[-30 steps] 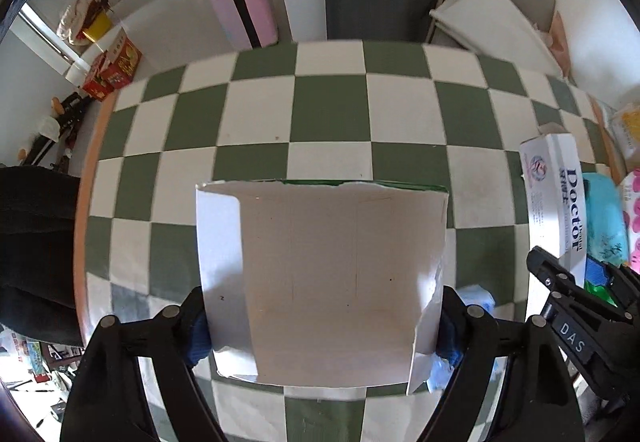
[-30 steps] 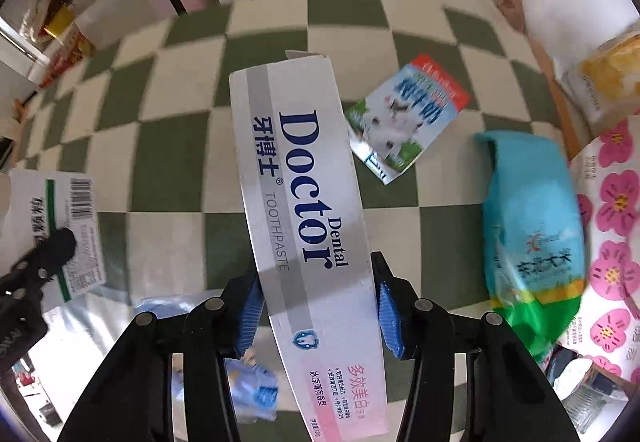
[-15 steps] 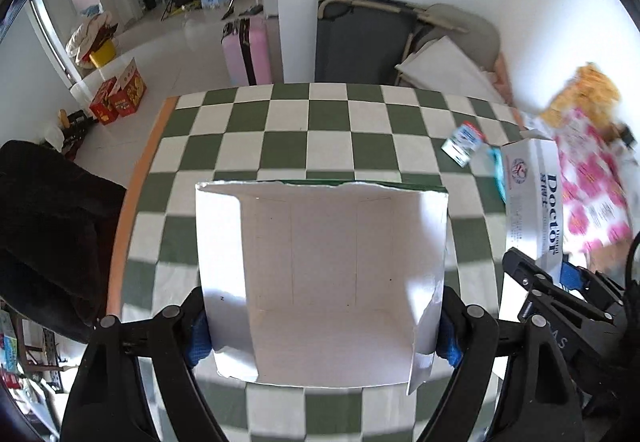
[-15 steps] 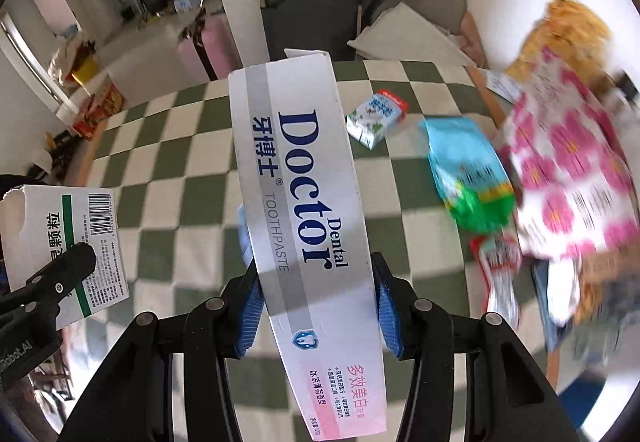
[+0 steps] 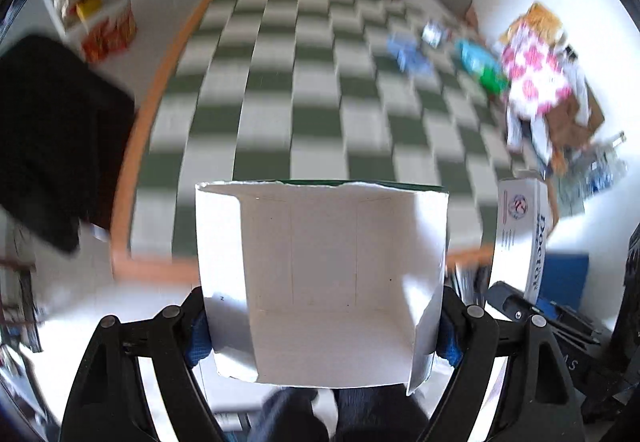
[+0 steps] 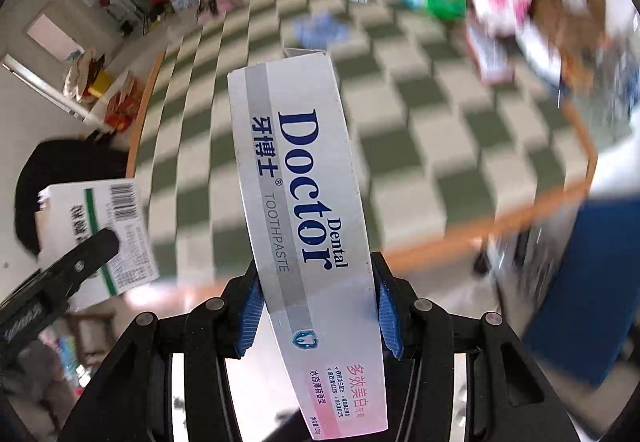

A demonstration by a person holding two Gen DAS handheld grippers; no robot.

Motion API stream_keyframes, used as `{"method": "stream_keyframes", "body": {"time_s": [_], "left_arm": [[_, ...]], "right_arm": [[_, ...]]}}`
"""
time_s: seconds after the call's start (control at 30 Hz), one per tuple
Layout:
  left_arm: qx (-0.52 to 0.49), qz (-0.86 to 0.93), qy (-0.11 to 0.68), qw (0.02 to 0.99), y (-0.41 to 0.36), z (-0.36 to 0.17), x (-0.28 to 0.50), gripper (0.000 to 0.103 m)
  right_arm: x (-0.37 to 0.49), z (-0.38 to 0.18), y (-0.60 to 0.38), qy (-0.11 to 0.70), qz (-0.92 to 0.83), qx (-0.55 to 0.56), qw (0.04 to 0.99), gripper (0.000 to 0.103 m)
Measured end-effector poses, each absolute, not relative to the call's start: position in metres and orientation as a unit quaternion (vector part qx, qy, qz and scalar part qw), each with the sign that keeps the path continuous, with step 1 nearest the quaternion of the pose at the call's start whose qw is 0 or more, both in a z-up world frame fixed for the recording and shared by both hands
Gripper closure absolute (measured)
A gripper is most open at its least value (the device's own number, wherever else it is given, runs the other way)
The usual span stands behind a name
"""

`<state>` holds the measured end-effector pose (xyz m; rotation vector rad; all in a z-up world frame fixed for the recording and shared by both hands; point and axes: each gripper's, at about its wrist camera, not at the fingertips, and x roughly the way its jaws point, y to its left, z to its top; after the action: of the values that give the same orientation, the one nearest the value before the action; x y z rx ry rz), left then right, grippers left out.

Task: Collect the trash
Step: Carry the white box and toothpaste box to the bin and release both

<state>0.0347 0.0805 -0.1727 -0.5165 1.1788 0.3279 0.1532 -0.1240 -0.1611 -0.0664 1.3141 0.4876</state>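
My left gripper (image 5: 322, 334) is shut on a torn white carton (image 5: 320, 274), its plain inner face toward the camera. The carton also shows in the right wrist view (image 6: 96, 234), printed with a barcode and a green stripe. My right gripper (image 6: 318, 316) is shut on a long white Doctor toothpaste box (image 6: 304, 210), which also shows at the right of the left wrist view (image 5: 520, 234). Both are held high, back from the green-and-white checkered table (image 5: 304, 82). Blurred wrappers lie at its far right: a blue one (image 5: 410, 56) and a teal-green bag (image 5: 480, 66).
The table has an orange edge (image 5: 132, 162). A black chair back (image 5: 52, 138) stands at its left. A pink flowered cloth (image 5: 532, 82) and cardboard clutter sit at the table's right. A blue bin (image 6: 592, 282) stands at the right below the table.
Both grippers have pulled up and back from the table with their boxes still held. The table now looks far smaller, and its near orange edge and the blue bin have come into view.
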Motion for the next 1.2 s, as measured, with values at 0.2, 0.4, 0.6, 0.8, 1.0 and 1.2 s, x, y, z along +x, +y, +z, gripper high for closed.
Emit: {"method": "stream_keyframes", "body": {"time_s": [0.2, 0.4, 0.6, 0.8, 1.0, 1.2], "left_arm": [[-0.276, 0.146, 0.628, 0.713, 0.070, -0.277, -0.021, 0.020], [-0.305, 0.122, 0.680, 0.656, 0.062, -0.410, -0.024, 0.020], [-0.333, 0.111, 0.702, 0.620, 0.064, -0.541, -0.010, 0.016], [-0.333, 0.130, 0.712, 0.605, 0.072, -0.623, -0.012, 0.000], [-0.305, 0.195, 0.698, 0.618, 0.085, -0.632, -0.027, 0.000], [-0.280, 0.230, 0.692, 0.624, 0.084, -0.613, -0.038, 0.000]], "right_arm": [[0.064, -0.248, -0.166, 0.694, 0.217, -0.031, 0.686, 0.052], [0.038, -0.383, -0.179, 0.772, 0.205, -0.025, 0.601, 0.052], [0.049, -0.539, -0.174, 0.810, 0.193, -0.028, 0.553, 0.052], [0.053, -0.675, -0.164, 0.840, 0.193, -0.032, 0.506, 0.051], [0.062, -0.734, -0.144, 0.846, 0.205, -0.062, 0.488, 0.009], [0.071, -0.708, -0.136, 0.811, 0.192, -0.114, 0.540, 0.001]]}}
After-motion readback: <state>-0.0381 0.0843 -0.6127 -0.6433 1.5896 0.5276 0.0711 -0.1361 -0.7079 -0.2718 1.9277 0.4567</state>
